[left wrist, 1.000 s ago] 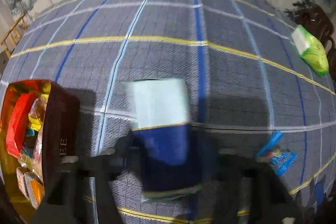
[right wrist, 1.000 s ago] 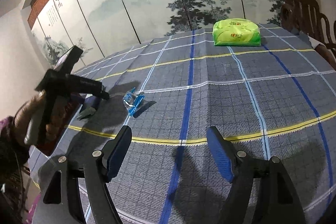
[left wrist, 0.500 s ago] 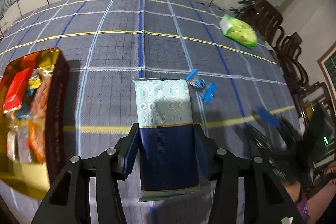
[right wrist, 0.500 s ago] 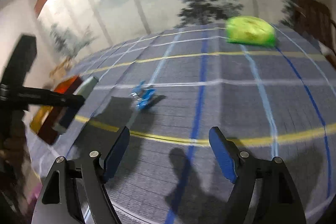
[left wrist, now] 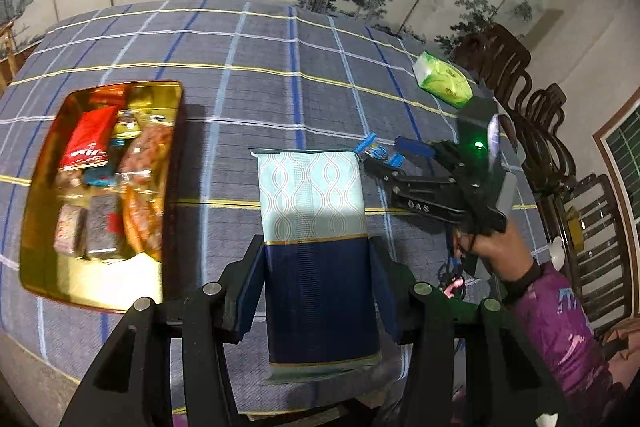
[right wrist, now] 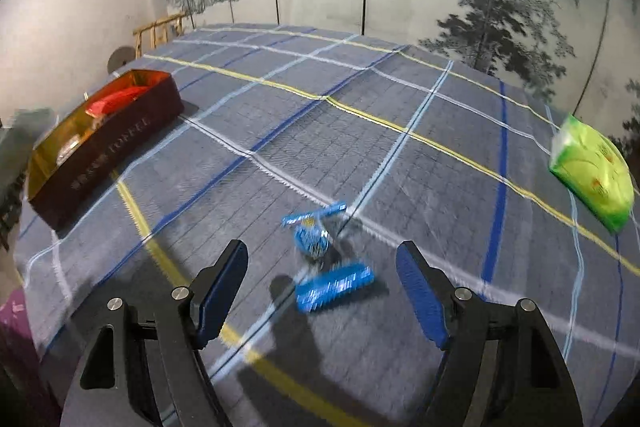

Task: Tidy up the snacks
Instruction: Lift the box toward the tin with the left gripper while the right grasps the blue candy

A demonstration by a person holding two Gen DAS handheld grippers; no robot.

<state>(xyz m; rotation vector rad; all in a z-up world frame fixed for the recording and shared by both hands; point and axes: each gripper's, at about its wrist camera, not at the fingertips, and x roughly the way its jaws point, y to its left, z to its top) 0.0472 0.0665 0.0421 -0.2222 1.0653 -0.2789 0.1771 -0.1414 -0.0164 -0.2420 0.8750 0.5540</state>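
Snacks are being gathered into the gold-lined tin at the desk's left: a flat, glossy foil pouch, pale-patterned above and navy below, is clamped by its lower half in the left gripper, presumably for carrying across to it. The right gripper is held spread apart over crinkly blue wrapped sweets on the woven plaid cloth, though motion blur leaves their number uncertain.

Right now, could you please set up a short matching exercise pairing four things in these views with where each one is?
Things:
1. blue-and-pale packet
2. red packet
3. green pack
4. small blue candies

Places:
A. on the cloth ahead of the open right claw
B. in the gold tin
C. near the chairs at the table's far edge
D. between the left claw's fingers

Pairs: 1-D, 2-B, 3-C, 4-A
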